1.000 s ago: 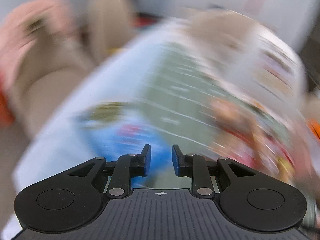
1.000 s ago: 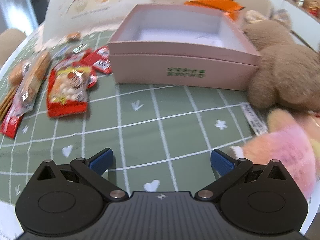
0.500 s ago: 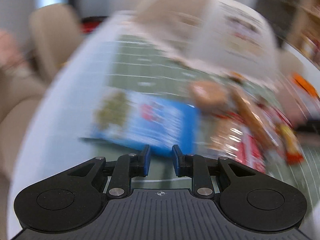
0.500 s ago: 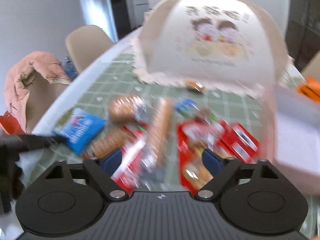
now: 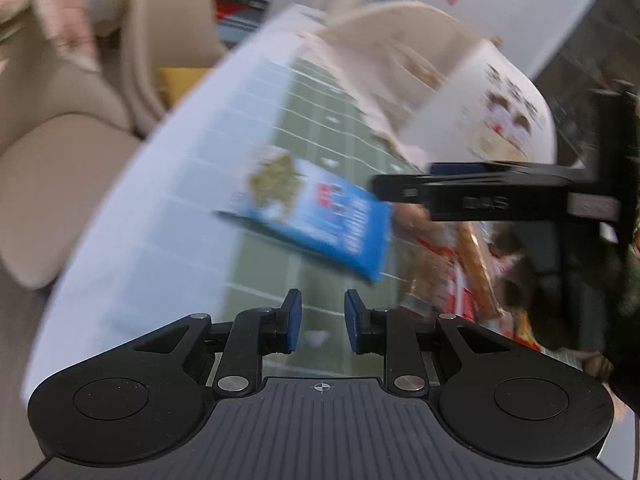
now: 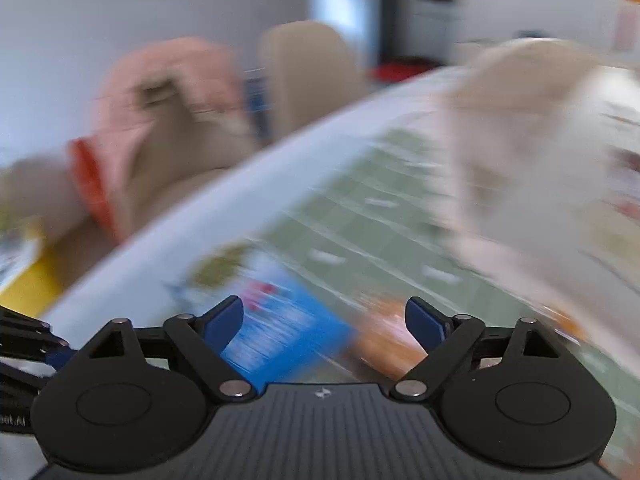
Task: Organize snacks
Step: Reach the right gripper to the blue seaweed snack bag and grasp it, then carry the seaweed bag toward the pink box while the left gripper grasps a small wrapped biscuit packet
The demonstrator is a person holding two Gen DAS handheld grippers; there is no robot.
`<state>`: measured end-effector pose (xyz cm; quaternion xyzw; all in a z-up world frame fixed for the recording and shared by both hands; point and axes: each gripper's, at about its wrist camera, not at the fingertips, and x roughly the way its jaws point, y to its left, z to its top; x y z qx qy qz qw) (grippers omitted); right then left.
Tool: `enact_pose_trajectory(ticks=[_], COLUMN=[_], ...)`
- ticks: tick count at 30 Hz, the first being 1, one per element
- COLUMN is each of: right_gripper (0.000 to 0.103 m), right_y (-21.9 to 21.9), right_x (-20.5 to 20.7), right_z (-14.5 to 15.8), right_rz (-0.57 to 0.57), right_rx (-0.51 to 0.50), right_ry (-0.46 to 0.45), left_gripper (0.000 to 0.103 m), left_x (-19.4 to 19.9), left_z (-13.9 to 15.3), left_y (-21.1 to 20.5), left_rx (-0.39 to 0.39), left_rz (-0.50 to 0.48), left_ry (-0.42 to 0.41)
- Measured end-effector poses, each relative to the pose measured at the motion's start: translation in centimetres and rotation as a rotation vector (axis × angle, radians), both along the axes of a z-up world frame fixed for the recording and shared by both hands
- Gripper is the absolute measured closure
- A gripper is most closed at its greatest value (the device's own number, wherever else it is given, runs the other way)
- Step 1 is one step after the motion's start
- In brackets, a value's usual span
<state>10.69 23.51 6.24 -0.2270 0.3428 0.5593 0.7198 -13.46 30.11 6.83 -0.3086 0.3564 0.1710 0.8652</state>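
A blue snack packet [image 5: 320, 216] lies flat on the green checked tablecloth [image 5: 304, 120] near the table's white edge. My left gripper [image 5: 322, 316] hovers just short of it, shut with nothing between its pads. A black finger [image 5: 480, 196] of my right gripper reaches in from the right above the packet's far corner. In the right wrist view, which is blurred, my right gripper [image 6: 324, 308] stands wide over the blue packet [image 6: 276, 320], its jaws opening and the pads clear of it. An orange-brown packet [image 6: 384, 344] lies beside it.
Red and orange snack packets [image 5: 472, 280] are heaped right of the blue one. A cream food-cover dome [image 5: 460, 112] stands behind them. Beige chairs [image 5: 60, 160] line the table's edge, one draped with a pink cloth [image 6: 168, 92].
My right gripper has swung left from the pink box and plush toys to the blue packet, and its finger now shows in the left wrist view. The left gripper shifted a little and stayed shut.
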Motion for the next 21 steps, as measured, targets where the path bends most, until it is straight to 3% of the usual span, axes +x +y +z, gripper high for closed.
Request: enact_pose_trajectory(ticks=[4,8,11,13,16,21], right_gripper=[0.013,0.012,0.011,0.018,0.026,0.027], right_y=[5.6,7.4,6.1,4.8,1.9,-6.3], right_x=[-0.2,0.7,-1.4,-3.3,-4.6,-6.8], right_z=[-2.2,-4.2,-4.2,-4.4,-3.6,0.5], right_rz=[0.129,0.137,0.197,0.172,0.085,-0.106], right_rx=[-0.067,-0.179,-0.192,-0.212,-0.214,-0.097], right_ry=[0.003,0.198,0.183,0.094,0.128,0.143], left_gripper=[0.077,0.077,0.077,0.077,0.077,0.077], left_x=[-2.5,-4.6,-4.8,-4.5,-3.5,-1.2], left_z=[0.4,0.2,-0.3,-0.6,-0.4,0.5], left_y=[0.8,1.1,1.3,1.2,1.0,0.4], left_rx=[-0.01,-0.021,-0.038,-0.045,-0.029,0.003], left_rz=[0.062,0.105,0.123,0.124,0.095,0.032], left_ry=[-0.005,0.006,0.009,0.021,0.029,0.004])
